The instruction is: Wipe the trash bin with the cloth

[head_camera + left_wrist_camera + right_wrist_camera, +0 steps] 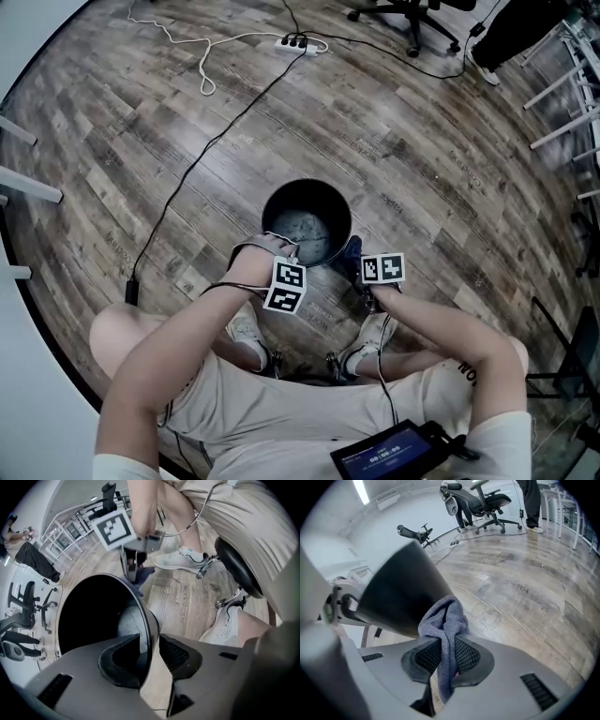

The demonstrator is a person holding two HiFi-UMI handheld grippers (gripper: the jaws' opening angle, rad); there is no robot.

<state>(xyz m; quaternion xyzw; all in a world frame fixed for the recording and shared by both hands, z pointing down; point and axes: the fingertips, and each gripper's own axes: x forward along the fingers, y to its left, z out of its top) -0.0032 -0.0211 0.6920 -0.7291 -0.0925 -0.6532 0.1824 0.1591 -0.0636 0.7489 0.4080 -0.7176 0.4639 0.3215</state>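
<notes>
The black trash bin (pixel 265 214) stands upright on the wood floor, just in front of the person's feet. My left gripper (pixel 281 247) points straight down over the bin's near rim (pixel 146 620). One jaw is inside and one outside, with a gap at the rim, so it is open (pixel 150 654). My right gripper (pixel 354 264) is low at the bin's near right side, shut on a bunched grey-blue cloth (pixel 446 620). The cloth lies against the bin's outer wall (pixel 401 590). In the left gripper view the right gripper (pixel 134 569) and cloth (pixel 143 576) show beyond the bin.
The person's shoes (pixel 249 330) (pixel 373 334) sit close behind the bin. A black cable (pixel 202 159) runs across the floor to a power strip (pixel 296 42). An office chair (pixel 412 17) stands at the back, and metal racks (pixel 572 84) stand at the right. A dark screen device (pixel 394 455) rests at the person's lap.
</notes>
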